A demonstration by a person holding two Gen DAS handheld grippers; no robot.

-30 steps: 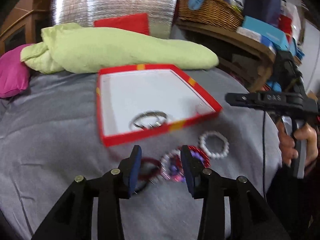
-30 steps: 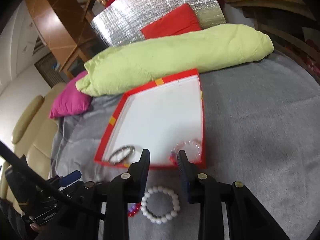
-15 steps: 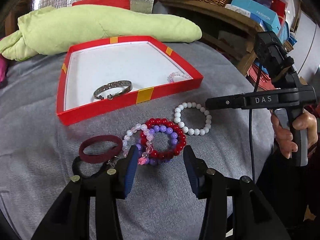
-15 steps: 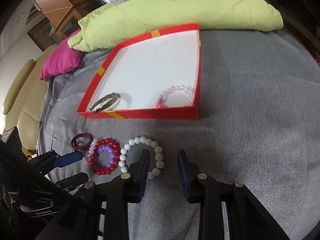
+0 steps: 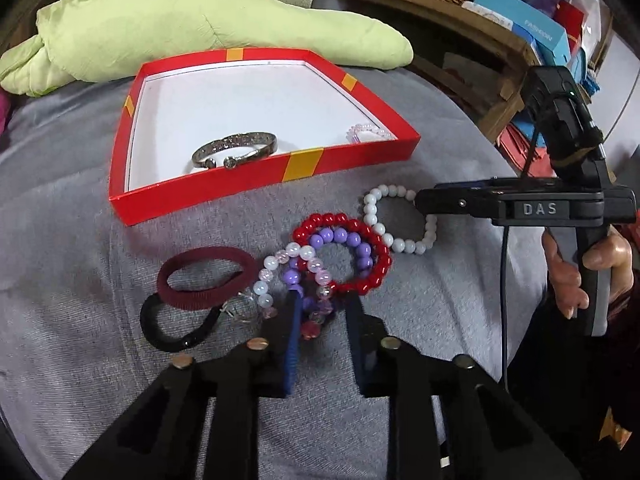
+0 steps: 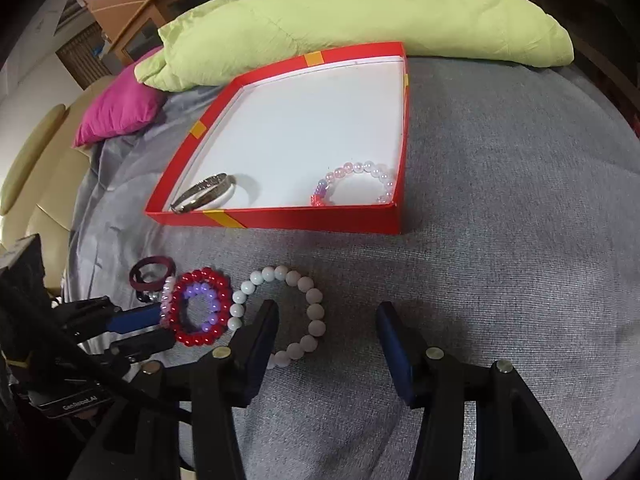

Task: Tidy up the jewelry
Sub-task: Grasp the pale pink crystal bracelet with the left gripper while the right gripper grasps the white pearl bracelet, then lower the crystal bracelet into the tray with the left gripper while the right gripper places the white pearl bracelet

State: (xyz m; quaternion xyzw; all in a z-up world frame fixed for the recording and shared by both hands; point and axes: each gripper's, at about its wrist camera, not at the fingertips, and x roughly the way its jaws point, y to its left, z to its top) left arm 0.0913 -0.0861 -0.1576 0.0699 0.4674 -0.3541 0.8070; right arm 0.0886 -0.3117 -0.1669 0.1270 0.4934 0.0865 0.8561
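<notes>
Jewelry lies in a loose row on the grey cloth (image 5: 72, 216) in front of the red box (image 5: 224, 190), and we read it from left to right. Farthest left, a black hair tie (image 5: 168, 334) sits partly under a maroon hair tie (image 5: 204, 276). Next comes a clear and pink bead bracelet (image 5: 266, 280), overlapping a purple bead bracelet (image 5: 344, 240) that rests inside a red bead bracelet (image 5: 376, 256). Just right of these, touching the red beads, is the white bead bracelet (image 5: 400, 242).

Inside the box, on its white floor, a silver bangle (image 5: 236, 150) rests near the front wall towards the left, and a pale pink bead bracelet (image 6: 356, 182) lies in the front right corner.

Our left tongs (image 5: 322, 304) are low over the overlapping bracelets, their fingers apart, one tip at the purple and clear beads and the other at the near edge of the red ring; nothing is clamped between them. Our right tongs (image 6: 326, 322) are spread wide, the left finger lying over the near side of the white bead bracelet, the right finger on bare cloth. In the left wrist view these tongs reach in from the right, their tip over the white beads.

A light green cushion (image 6: 340, 28) stretches behind the box, with a magenta pillow (image 6: 120, 108) at its left end.
</notes>
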